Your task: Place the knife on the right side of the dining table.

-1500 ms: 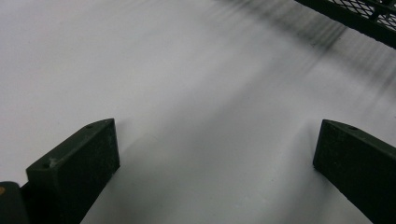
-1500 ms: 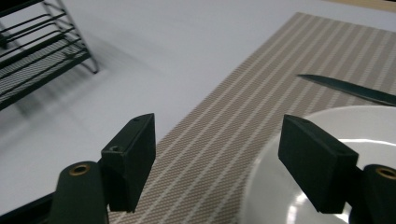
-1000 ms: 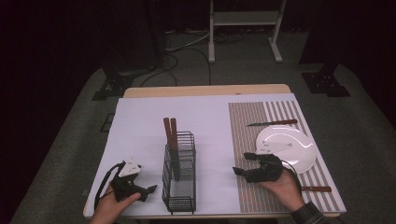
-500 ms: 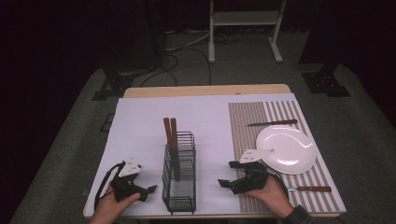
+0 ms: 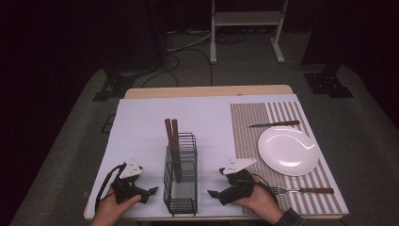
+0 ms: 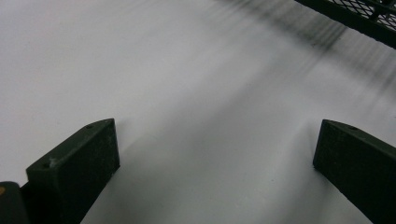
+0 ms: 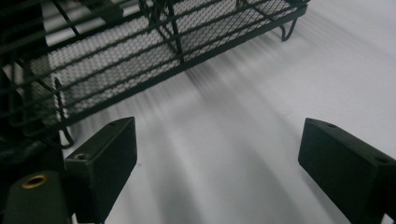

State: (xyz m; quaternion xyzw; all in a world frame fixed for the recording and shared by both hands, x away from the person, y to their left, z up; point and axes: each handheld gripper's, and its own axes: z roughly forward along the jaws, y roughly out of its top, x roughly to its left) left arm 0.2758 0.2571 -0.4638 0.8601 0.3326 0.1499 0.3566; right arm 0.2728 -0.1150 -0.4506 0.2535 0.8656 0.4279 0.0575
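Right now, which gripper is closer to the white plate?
Right. The right gripper sits just off the striped mat, left of the plate; the left gripper is beyond the wire basket.

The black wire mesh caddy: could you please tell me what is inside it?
Two brown wooden handles stand in the black wire mesh caddy; the mesh hides their lower ends.

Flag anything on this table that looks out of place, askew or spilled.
Nothing stands out: the black wire caddy stands upright holding two wooden-handled utensils; the white plate, knife and fork lie neatly on the striped placemat.
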